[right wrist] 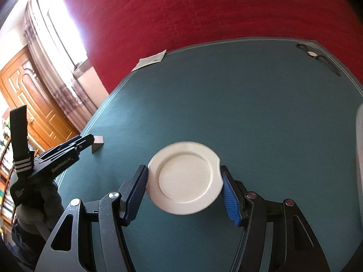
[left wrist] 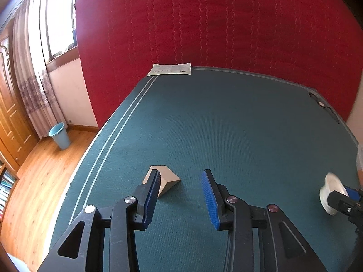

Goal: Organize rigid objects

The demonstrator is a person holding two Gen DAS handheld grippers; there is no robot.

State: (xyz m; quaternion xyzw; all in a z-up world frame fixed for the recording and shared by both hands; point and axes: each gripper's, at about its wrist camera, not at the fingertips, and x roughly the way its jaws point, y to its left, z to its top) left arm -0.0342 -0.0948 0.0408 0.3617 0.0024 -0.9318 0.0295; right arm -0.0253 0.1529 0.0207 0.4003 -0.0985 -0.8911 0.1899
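White dish [right wrist: 185, 178] clamped between right fingers [right wrist: 136, 195] — above table.

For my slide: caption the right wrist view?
Right gripper holds a white dish above the green table.

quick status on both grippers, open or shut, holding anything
Left gripper: open, nothing between its blue pads; the tan cardboard wedge lies on the green table mat beyond it.
Right gripper: shut on the round white plastic lid.
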